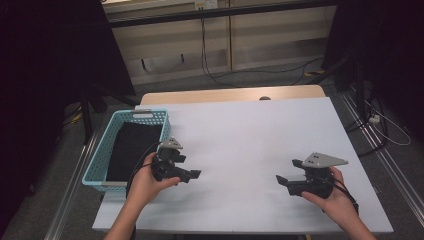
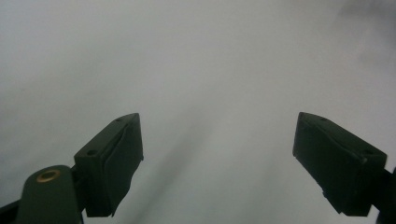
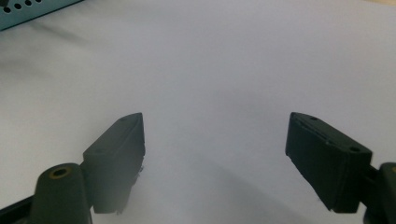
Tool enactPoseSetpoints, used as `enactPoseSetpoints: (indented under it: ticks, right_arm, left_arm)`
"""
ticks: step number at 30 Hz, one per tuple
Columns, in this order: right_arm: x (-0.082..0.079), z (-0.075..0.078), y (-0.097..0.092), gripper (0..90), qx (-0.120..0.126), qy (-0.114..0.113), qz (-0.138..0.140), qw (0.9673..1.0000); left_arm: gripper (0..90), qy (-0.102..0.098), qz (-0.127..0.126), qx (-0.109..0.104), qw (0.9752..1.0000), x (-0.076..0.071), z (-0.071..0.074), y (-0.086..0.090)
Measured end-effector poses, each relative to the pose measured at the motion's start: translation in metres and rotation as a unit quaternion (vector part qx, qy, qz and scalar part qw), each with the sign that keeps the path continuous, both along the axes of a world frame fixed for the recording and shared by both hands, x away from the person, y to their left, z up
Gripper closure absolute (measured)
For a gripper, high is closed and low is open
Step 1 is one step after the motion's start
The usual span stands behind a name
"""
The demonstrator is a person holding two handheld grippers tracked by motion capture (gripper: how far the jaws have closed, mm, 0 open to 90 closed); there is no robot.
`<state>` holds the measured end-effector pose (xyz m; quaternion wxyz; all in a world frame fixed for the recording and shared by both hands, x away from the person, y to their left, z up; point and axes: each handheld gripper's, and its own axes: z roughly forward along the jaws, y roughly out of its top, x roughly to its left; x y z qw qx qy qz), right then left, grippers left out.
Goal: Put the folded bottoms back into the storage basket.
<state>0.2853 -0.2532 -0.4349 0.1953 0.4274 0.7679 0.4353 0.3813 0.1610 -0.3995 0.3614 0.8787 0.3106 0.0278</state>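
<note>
Cloth, black soft folded fabric (image 1: pixel 131 150) in turquoise plastic mesh basket (image 1: pixel 100 161), prob light & floppy; I'd pinch an edge w/ left gripper (image 1: pixel 192 175), both grippers' jaws spread, empty.

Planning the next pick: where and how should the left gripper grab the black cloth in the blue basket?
Probably from above. The black cloth lies flat on the floor of the blue basket, walled on all sides, so a sideways approach is blocked. Pinch the near end, closest to the left gripper, whose jaws stand open and empty over the white table. No fold is clear enough to pick.
</note>
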Motion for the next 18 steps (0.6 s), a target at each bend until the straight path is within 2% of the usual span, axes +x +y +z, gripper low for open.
enactPoseSetpoints:
  ticks: [18]
  right_arm:
    - [-0.009, -0.008, -0.016, 19.1, -0.006, 0.005, -0.007, 0.9999]
  left_arm:
    - [15.6, -0.002, -0.017, 0.01, 0.9998, -0.014, -0.023, 0.001]
